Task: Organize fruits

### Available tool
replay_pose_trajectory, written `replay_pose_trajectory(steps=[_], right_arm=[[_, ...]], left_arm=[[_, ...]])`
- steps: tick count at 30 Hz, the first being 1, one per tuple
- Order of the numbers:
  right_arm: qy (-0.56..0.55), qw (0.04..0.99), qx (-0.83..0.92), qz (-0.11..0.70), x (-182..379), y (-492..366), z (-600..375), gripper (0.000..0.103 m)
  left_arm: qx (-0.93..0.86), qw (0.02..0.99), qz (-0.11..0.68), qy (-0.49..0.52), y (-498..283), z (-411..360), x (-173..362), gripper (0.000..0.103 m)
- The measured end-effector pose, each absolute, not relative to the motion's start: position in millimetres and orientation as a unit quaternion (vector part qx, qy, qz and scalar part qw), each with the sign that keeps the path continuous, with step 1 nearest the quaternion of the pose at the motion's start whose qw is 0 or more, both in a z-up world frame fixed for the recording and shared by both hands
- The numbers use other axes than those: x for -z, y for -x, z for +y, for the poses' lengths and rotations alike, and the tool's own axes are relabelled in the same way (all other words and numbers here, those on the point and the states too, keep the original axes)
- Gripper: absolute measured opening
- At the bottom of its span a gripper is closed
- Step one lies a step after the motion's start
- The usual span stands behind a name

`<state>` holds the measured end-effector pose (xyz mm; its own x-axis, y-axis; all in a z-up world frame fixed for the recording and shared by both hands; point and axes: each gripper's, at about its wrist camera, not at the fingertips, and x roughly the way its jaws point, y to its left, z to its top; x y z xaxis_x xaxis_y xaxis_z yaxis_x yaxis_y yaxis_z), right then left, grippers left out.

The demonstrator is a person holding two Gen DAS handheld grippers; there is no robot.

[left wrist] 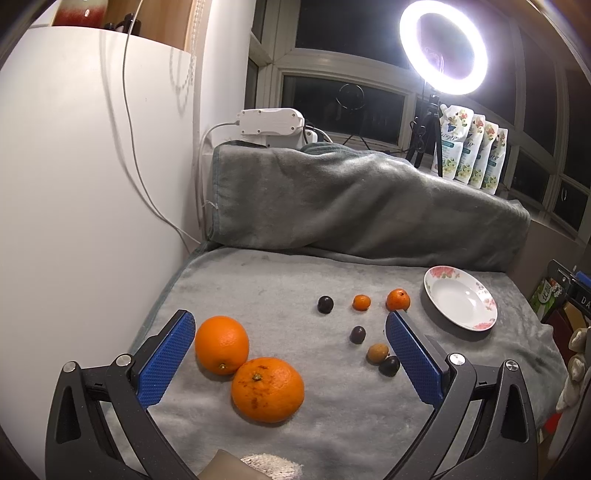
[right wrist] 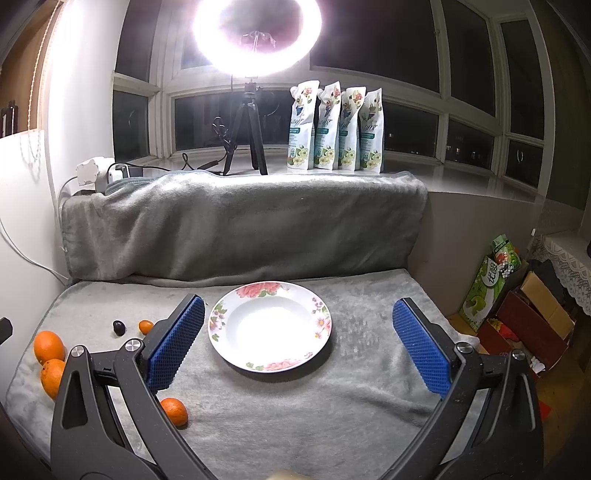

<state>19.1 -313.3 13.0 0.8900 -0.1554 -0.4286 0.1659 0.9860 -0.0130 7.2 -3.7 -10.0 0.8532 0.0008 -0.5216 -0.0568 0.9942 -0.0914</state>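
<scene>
**While both hand-held grippers hang spread, fruit lies loose beside an empty plate**

With its blue-padded fingers spread wide and nothing between them, the left hand-held gripper [left wrist: 290, 363] hangs low over a surface draped in a grey blanket [left wrist: 258, 288]. Two large oranges sit touching each other inside the gap: the smooth orange [left wrist: 221, 344] just beside the left finger, the speckled orange [left wrist: 267, 388] nearer the camera. Beyond them, near the right finger, lie a dark plum [left wrist: 357, 334], a brown longan-like fruit [left wrist: 377, 352] and a second dark fruit [left wrist: 389, 366], the last two touching. Farther back, a row of three runs left to right: another dark plum [left wrist: 325, 304], a small kumquat [left wrist: 361, 302] and a mandarin [left wrist: 398, 299] just past the right fingertip.

The right hand-held gripper [right wrist: 297, 350] is likewise spread and holds nothing. A floral-rimmed plate [right wrist: 317, 306], its white bowl bare, lies between its fingers, close to the left one and well apart from the right. All the fruit visible here sits to the left of that gripper, off the plate, with one mandarin beside the left finger's base.

A lit ring light [right wrist: 258, 33] on a tripod and four flowered pouches [right wrist: 334, 129] stand on the windowsill behind.
</scene>
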Motion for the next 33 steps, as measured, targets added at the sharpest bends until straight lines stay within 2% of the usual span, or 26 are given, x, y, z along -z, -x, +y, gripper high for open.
replay_pose_trajectory(steps=[23, 33], right_arm=[[0.002, 0.968, 0.065, 0.241, -1, -33, -297, 0.103], [0.012, 0.966, -0.015, 0.258, 9, -54, -271, 0.103]], left_arm=[[-0.022, 0.957, 0.284, 0.062, -11, 8, 23, 0.102], [-0.044, 0.949, 0.304, 0.075, -5, 24, 36, 0.102]])
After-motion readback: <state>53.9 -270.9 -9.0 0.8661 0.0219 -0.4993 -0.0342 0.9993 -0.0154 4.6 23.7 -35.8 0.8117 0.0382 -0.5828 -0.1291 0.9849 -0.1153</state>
